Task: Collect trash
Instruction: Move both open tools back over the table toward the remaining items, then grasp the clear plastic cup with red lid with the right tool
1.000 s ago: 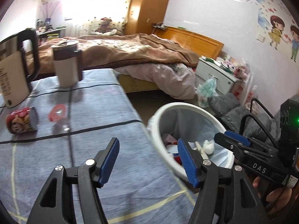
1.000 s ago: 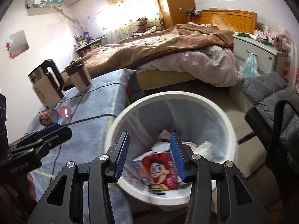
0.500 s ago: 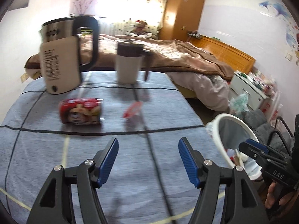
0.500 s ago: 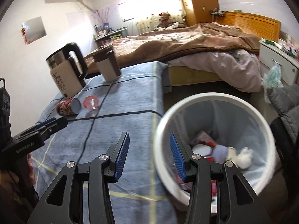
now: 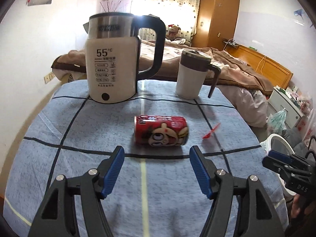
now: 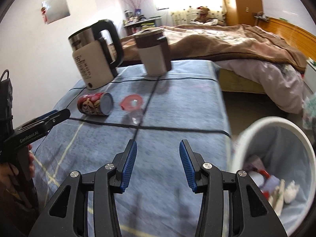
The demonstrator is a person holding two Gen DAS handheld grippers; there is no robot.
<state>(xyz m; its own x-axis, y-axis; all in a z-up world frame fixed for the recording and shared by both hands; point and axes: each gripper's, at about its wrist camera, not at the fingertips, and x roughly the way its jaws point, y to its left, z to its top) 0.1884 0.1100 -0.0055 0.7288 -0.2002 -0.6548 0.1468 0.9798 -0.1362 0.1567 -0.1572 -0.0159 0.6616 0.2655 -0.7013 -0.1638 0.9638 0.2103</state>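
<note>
1. Bedroom setting, both views: blue checked tablecloth point(image 5: 79, 130) over the table, bed point(image 5: 246, 73) behind it, wardrobe at the back.

2. Left wrist view: I've got my left gripper point(image 5: 157, 171) low over the near edge of the table, jaws spread wide, nothing between them. Red can point(image 5: 161, 130) lies on its side mid-table, just ahead of the fingertips, long axis crosswise to me. Small red plastic scrap point(image 5: 211, 131) lies right of it, apart. Kettle point(image 5: 112, 59) at the far left edge and mug point(image 5: 192, 74) at the far right stand upright; not trash, I'd say. Bin point(image 5: 276, 144) sits off the right edge, with the right gripper point(image 5: 276, 158) near it.

3. Right wrist view: right gripper point(image 6: 156, 165) over the near right part of the table, jaws spread, empty. Bin point(image 6: 276, 122) at lower right, already holding scraps. Can point(image 6: 95, 106) near the left edge, pink ring-shaped lid point(image 6: 131, 101) just beside it.

4. Handling, my guess: can is light, thin-walled, slick, free to roll. Take it across the middle of the body with a moderate squeeze; too hard would dent it.

5. Versus 1.0 s ago: left gripper faced the bin, can off to the left; now it's squared on the can. Right gripper hung over the bin; now it has swung toward the table.
</note>
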